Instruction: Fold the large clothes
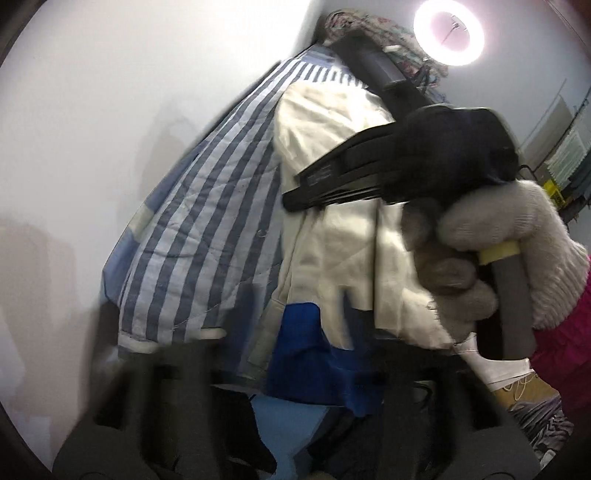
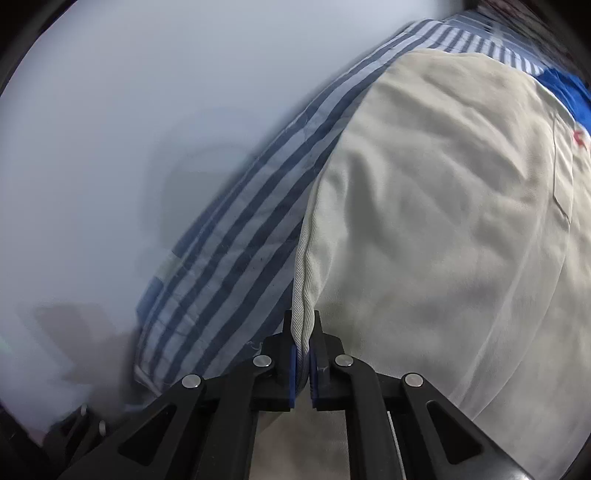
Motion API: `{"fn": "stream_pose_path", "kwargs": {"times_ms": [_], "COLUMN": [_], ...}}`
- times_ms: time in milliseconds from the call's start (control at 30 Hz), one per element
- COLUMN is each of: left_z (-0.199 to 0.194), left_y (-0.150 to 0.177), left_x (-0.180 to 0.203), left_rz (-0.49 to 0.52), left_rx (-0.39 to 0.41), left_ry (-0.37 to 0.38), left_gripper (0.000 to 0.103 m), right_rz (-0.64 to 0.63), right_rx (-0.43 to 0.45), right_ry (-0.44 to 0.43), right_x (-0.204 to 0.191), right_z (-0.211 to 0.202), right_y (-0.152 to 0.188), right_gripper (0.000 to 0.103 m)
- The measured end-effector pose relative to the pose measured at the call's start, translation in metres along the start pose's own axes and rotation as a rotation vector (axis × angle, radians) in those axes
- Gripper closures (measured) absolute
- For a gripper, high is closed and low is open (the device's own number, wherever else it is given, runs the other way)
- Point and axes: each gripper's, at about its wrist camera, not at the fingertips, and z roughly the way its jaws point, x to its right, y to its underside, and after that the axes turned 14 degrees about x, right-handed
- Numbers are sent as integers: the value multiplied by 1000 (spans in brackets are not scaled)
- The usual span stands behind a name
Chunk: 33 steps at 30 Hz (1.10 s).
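A large cream-white garment (image 2: pixel 436 206) with blue parts lies over a blue-and-white striped bed cover (image 2: pixel 236 243). My right gripper (image 2: pixel 302 354) is shut on the garment's folded edge, which stands between its blue pads. In the left wrist view the same garment (image 1: pixel 328 122) hangs in front of the striped cover (image 1: pixel 207 221), with a blue panel (image 1: pixel 306 354) low down. My left gripper (image 1: pixel 291 369) is blurred and dark at the bottom, its fingers apart around the blue cloth. The right gripper's body (image 1: pixel 406 162) and a gloved hand (image 1: pixel 491 251) show at the right.
A white wall (image 1: pixel 110 110) fills the left of both views. A ring light (image 1: pixel 448 32) glows at the top right. Patterned cloth (image 1: pixel 373 29) lies at the far end of the bed. A pink sleeve (image 1: pixel 569 332) is at the right edge.
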Motion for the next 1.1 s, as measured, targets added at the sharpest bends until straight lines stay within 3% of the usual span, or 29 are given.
{"fn": "stream_pose_path", "kwargs": {"times_ms": [100,133,167,200,233,667,900,1100], "left_z": [8,11,15,17,16,-20,-17,6], "left_y": [3,4,5,6,6,0,5,24], "left_x": [-6,-8,-8,-8,-6,85,134,174], "left_rz": [-29,-44,-56,-57,-51,206,310,403], "left_rx": [-35,-52,-77,-86,-79,82,86,29], "left_ry": [6,29,44,53,63,112,164,219], "left_gripper": [40,62,73,83,86,89,89,89], "right_rz": [51,68,81,95,108,282,449,587], "right_rx": [43,57,71,82,92,291,393,445], "right_ry": [-43,-56,-64,-71,-80,-203,-223,-230], "right_x": [14,18,22,27,30,92,151,193], "right_z": [-11,-16,-20,-26,-30,-113,-152,-167], "right_y": [1,3,4,6,8,8,53,108], "right_gripper": [101,101,101,101,101,101,101,101]}}
